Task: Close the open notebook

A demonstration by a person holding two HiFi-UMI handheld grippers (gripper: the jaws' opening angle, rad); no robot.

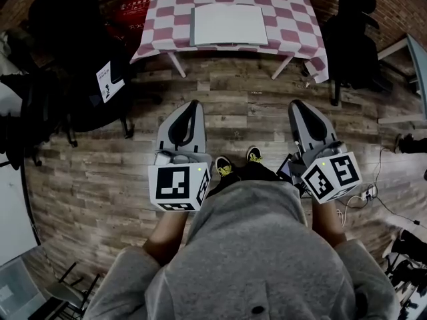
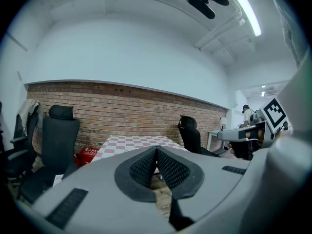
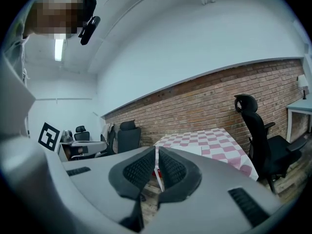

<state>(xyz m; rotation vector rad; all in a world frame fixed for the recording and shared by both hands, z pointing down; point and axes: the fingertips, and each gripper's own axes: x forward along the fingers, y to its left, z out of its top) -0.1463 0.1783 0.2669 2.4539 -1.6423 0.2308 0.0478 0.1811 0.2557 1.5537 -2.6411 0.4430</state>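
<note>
head view: a flat white rectangular notebook [image 1: 229, 24] lies on the pink-and-white checked tablecloth [image 1: 293, 19], well beyond both tongs over the wood-plank floor [image 1: 227, 92].

left gripper view: the left gripper [image 2: 156, 152], smooth grey with ribbed black pads, is pressed together, empty.

right gripper view: the right gripper [image 3: 157, 152] is likewise together, holding nothing.

1. We hold our left gripper [image 1: 191, 105] and right gripper [image 1: 296, 104] above the wooden floor [image 1: 100, 179].
2. The notebook [image 1: 229, 24] lies on the checked table [image 1: 293, 19], well ahead of both fingertips.
3. Our shoes [image 1: 223, 166] stand behind the fingertips.
</note>
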